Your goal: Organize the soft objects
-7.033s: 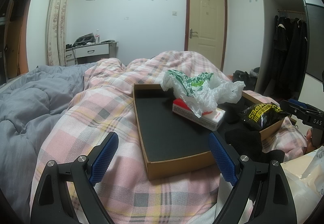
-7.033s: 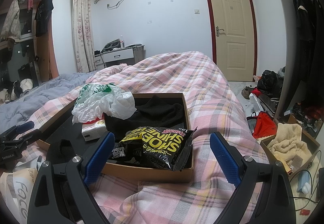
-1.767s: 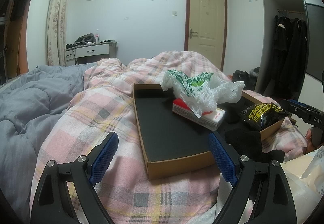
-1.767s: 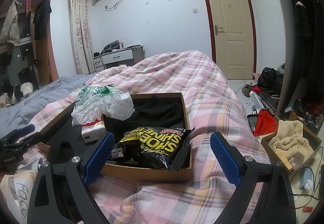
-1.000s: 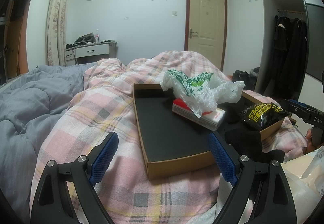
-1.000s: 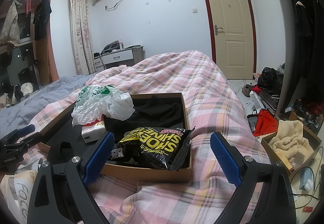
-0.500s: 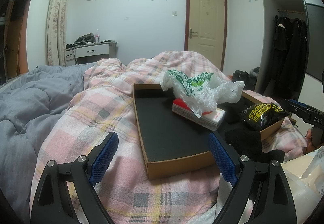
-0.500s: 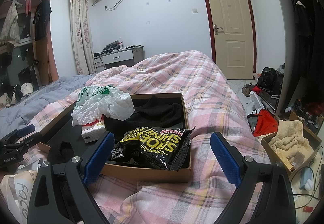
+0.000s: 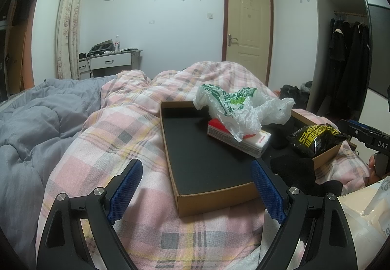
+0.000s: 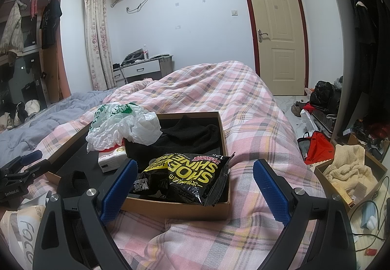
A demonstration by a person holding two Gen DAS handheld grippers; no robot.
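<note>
- A shallow box [image 10: 223, 128] lies on the bed's pink plaid quilt [image 10: 246, 109], near the foot edge by the door [image 10: 277, 33].
- Inside it: a black garment [image 10: 190, 135] at the far end, a black-and-yellow wipes pack [image 10: 187, 176] propped over the near rim, and a tissue pack [image 9: 240, 139] with a crumpled plastic bag [image 9: 240, 105] lying on top.
- A black sock [image 10: 73, 183] hangs over the box's near corner.
- The left hand-held gripper [image 9: 196, 193] hovers before the box's end, jaws wide apart and empty.
- The right hand-held gripper [image 10: 193, 190] is also spread open, holding nothing, with the wipes pack ahead between its fingers.
- A grey duvet [image 9: 36, 123] covers the bed's far side.
</note>
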